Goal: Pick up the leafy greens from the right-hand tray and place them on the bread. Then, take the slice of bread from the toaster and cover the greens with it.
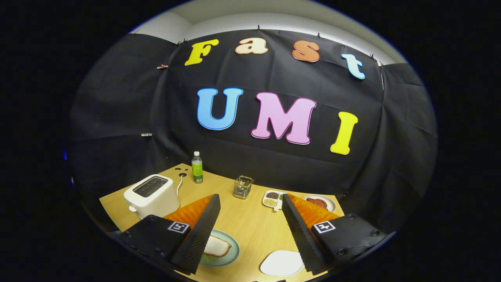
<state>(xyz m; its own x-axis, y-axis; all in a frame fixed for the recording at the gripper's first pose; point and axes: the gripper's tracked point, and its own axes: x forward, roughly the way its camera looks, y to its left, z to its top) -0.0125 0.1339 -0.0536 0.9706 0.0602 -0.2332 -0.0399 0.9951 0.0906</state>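
Observation:
My gripper (250, 197) hangs open above the wooden table (250, 227), its black-padded fingers (199, 231) spread wide with nothing between them. A slice of bread (217, 246) lies on a pale green plate (231, 256) below, beside the left finger and partly hidden by it. A white tray (282, 263) sits by the right finger; the part I see is plain white. The white toaster (150, 196) stands beyond the left finger at the table's left. Its slots look dark, and I cannot tell what is inside them.
A green-labelled bottle (197, 167) stands at the back of the table. A small metal rack (243, 187) is at mid-table. A divided dish of beans (272, 199) and a plate of red food (320, 202) lie beyond the right finger.

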